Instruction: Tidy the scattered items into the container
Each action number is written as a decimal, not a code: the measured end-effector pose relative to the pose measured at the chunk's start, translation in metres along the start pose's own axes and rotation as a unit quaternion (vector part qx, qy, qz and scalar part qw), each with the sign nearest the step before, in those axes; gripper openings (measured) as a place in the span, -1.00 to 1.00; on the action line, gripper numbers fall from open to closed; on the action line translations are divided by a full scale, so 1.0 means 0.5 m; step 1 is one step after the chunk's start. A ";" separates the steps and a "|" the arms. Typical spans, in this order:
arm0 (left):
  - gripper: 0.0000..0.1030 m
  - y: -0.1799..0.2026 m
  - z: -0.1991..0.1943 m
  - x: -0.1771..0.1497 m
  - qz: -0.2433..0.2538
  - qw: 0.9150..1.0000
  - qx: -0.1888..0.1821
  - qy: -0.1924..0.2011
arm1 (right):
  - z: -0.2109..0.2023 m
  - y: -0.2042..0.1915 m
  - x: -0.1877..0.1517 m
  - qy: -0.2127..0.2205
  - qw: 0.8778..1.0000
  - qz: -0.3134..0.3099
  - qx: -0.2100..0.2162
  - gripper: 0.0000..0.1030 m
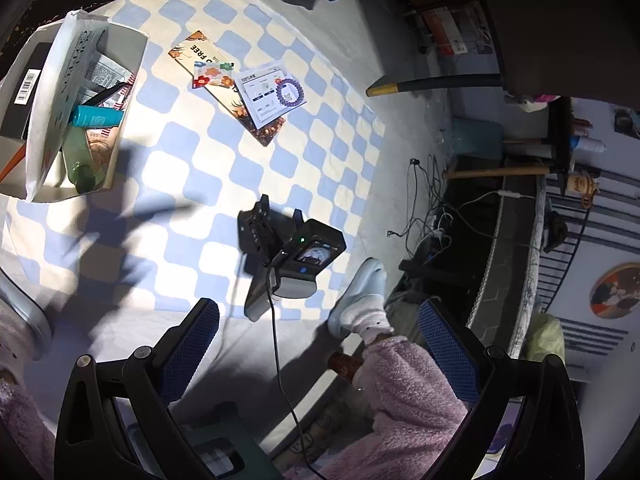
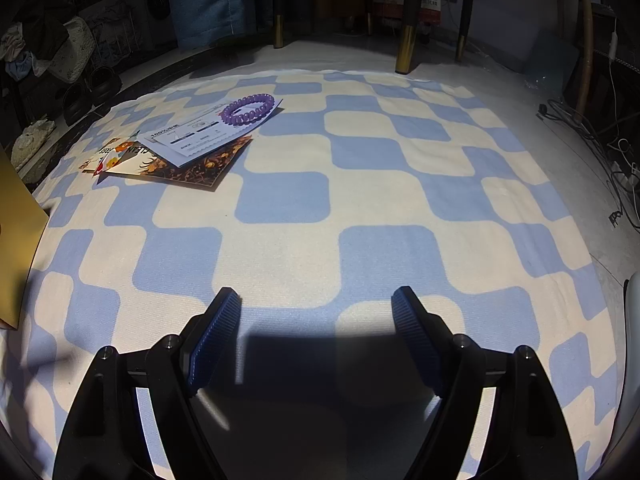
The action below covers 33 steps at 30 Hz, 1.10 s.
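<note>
a: so how far along is this tidy-up? from the left wrist view the box (image 1: 132, 46) at the far left corner of the checkered blanket (image 1: 208, 168) already has stuff in it: a teal tube (image 1: 96, 117), a green bottle (image 1: 80, 164), some packets and a white paper bag (image 1: 60, 92) standing in it.

b: yeah, i'd say mostly done. what's left is one little pile out on the blanket: a dark booklet (image 2: 200, 168) at the bottom, a white card (image 2: 200, 136) on top of it, a flowery card (image 1: 212, 74) at one end, and a purple coil hair tie (image 2: 248, 106) sitting on the white card. well apart from the box.

a: and the tongs?

b: both sets wide open with nothing in them. the right tongs (image 2: 316, 304) are low over bare blanket, pointed toward the pile but not near it. the left tongs (image 1: 320, 320) hang higher up, looking down on the right tool (image 1: 288, 256) and a slippered foot (image 1: 360, 296) in a fuzzy pink sleeve or trouser leg.

a: anything you can't make out?

b: the bottom of the box is hidden by the bag, so no idea what else is in there. in the right view only a tan edge at the far left shows, probably the box, can't swear to it. print on the cards is too small to read, and the flowery card is mostly hidden from the right side.
</note>
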<state>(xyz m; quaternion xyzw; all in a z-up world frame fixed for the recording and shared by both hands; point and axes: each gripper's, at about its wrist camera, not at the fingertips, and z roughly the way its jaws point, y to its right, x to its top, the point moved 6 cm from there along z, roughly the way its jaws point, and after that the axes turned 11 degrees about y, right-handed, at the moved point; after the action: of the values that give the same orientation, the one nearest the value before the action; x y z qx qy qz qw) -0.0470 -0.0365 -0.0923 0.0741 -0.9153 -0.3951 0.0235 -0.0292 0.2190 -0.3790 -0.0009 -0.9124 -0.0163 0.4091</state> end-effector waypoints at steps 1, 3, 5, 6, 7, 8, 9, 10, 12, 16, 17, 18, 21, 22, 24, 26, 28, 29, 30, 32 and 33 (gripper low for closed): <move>0.95 0.001 0.002 0.000 0.004 1.000 0.002 -0.001 | 0.000 0.000 0.000 0.000 1.000 0.000 0.000 0.55; 0.95 0.005 0.006 -0.001 0.007 1.000 0.002 -0.003 | 0.000 0.000 0.000 0.000 1.000 0.000 0.000 0.55; 0.95 0.007 0.011 -0.001 0.008 1.000 0.001 -0.004 | 0.000 0.000 0.000 0.000 1.000 0.000 0.000 0.55; 0.95 0.006 0.013 -0.001 0.009 1.000 0.001 -0.005 | 0.000 0.000 0.000 0.000 1.000 0.000 0.000 0.55; 0.95 0.006 0.015 0.000 0.008 1.000 0.002 -0.006 | 0.000 0.000 0.000 0.000 1.000 0.000 0.000 0.55; 0.95 0.006 0.017 0.000 0.008 1.000 0.003 -0.008 | 0.000 0.000 0.000 0.000 1.000 0.000 0.000 0.55; 0.95 0.006 0.020 0.000 0.007 1.000 0.003 -0.009 | 0.000 0.000 0.000 0.000 1.000 0.000 0.000 0.55; 0.95 0.006 0.021 0.000 0.007 1.000 0.003 -0.009 | 0.000 0.001 0.000 0.000 1.000 0.000 0.000 0.55; 0.95 0.007 0.023 0.000 0.007 1.000 0.003 -0.008 | 0.000 0.000 0.000 0.000 1.000 0.000 0.000 0.55; 0.95 0.006 0.023 0.002 0.006 1.000 0.007 -0.004 | 0.000 0.000 0.000 0.000 1.000 0.000 0.000 0.55; 0.95 0.006 0.024 0.003 0.005 1.000 0.007 -0.004 | 0.000 0.000 0.000 0.000 1.000 0.000 0.000 0.55; 0.95 0.006 0.024 0.004 0.006 1.000 0.007 -0.005 | 0.000 0.000 0.000 0.000 1.000 0.000 0.000 0.55; 0.95 0.005 0.023 0.007 0.010 1.000 0.008 -0.007 | 0.000 0.000 0.000 0.000 1.000 0.000 0.000 0.55; 0.95 0.004 0.023 0.007 0.009 1.000 0.008 -0.008 | 0.000 -0.001 0.000 0.000 1.000 0.000 0.000 0.55; 0.95 0.004 0.025 0.007 0.009 1.000 0.008 -0.009 | 0.000 0.000 0.000 0.000 1.000 0.000 0.000 0.55; 0.95 0.005 0.026 0.006 0.009 1.000 0.007 -0.010 | 0.000 0.000 0.000 0.000 1.000 0.000 0.000 0.55; 0.95 0.004 0.027 0.004 0.009 1.000 0.007 -0.012 | 0.000 0.000 0.000 0.000 1.000 0.000 0.000 0.55; 0.95 0.004 0.028 0.004 0.008 1.000 0.007 -0.013 | 0.000 0.000 0.000 0.000 1.000 0.000 0.000 0.55; 0.95 0.003 0.028 0.003 0.007 1.000 0.008 -0.014 | 0.000 0.000 0.000 0.000 1.000 0.000 0.000 0.55; 0.95 0.001 0.029 0.003 0.004 1.000 0.009 -0.014 | 0.000 -0.001 0.000 0.000 1.000 0.000 0.000 0.55; 0.95 0.001 0.029 0.002 0.002 1.000 0.009 -0.013 | 0.000 0.000 0.000 0.000 1.000 0.000 0.000 0.55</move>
<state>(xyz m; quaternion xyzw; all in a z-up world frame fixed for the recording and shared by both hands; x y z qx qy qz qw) -0.0497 -0.0258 -0.1019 0.0673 -0.9191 -0.3880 0.0116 -0.0292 0.2188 -0.3790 -0.0011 -0.9122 -0.0163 0.4093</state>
